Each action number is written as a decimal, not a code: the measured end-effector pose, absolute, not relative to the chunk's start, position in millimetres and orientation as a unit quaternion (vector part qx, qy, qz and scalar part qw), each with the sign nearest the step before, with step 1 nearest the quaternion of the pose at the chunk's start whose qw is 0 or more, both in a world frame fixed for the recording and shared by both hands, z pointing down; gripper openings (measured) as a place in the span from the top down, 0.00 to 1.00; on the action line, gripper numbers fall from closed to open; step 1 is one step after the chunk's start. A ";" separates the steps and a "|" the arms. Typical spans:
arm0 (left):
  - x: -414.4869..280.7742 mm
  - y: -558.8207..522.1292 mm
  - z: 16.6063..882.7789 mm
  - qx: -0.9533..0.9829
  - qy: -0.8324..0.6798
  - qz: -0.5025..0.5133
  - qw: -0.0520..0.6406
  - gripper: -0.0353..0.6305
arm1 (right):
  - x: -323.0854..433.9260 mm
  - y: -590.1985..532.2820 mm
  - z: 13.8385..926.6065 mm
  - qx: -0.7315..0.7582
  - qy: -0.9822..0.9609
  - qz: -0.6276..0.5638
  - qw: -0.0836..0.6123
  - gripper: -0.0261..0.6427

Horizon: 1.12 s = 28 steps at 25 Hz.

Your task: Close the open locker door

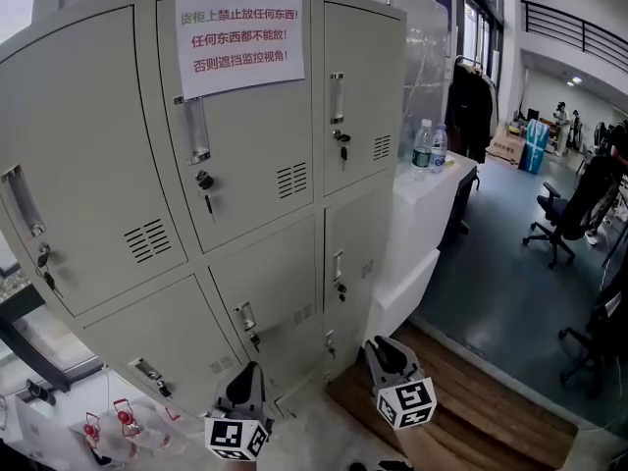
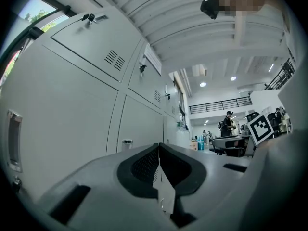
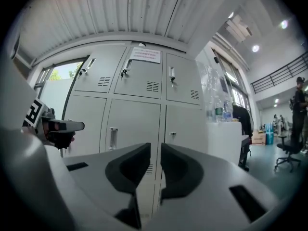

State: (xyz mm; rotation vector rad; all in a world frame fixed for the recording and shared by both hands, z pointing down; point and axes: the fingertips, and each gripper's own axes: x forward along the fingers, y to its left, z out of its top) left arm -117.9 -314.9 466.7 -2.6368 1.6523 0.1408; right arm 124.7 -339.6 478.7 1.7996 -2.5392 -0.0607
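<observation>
A grey bank of metal lockers (image 1: 245, 165) fills the left of the head view, with a paper notice (image 1: 238, 42) taped on the top middle door. Every door I can see lies flush with its frame; no open door shows in any view. My left gripper (image 1: 245, 371) is low in front of the bottom lockers, its jaws meeting in a line (image 2: 159, 146), with the lockers (image 2: 72, 105) close on its left. My right gripper (image 1: 379, 345) hovers beside it, facing the lockers (image 3: 134, 114); a narrow gap shows between its jaws (image 3: 155, 146), and nothing is in it.
A white counter (image 1: 432, 189) with two water bottles (image 1: 429, 145) adjoins the lockers on the right. Dark clothing (image 1: 471, 106) hangs behind it. Office chairs (image 1: 559, 224) stand on the blue-grey floor. A wooden strip (image 1: 471, 400) lies below my right gripper. Clear bags with red items (image 1: 108, 425) lie at the bottom left.
</observation>
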 end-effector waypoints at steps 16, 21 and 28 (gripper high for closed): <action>-116.6 -305.0 486.9 -0.834 0.551 0.028 0.004 0.93 | 132.0 -322.0 512.1 0.596 -0.802 0.030 -0.005 0.94; -110.6 -304.1 490.6 -0.839 0.543 0.013 0.008 0.93 | 131.0 -321.7 512.5 0.597 -0.802 0.029 -0.006 0.94; -108.8 -303.0 492.4 -0.841 0.542 0.012 0.003 0.93 | 128.6 -319.3 517.0 0.596 -0.802 0.037 -0.004 0.94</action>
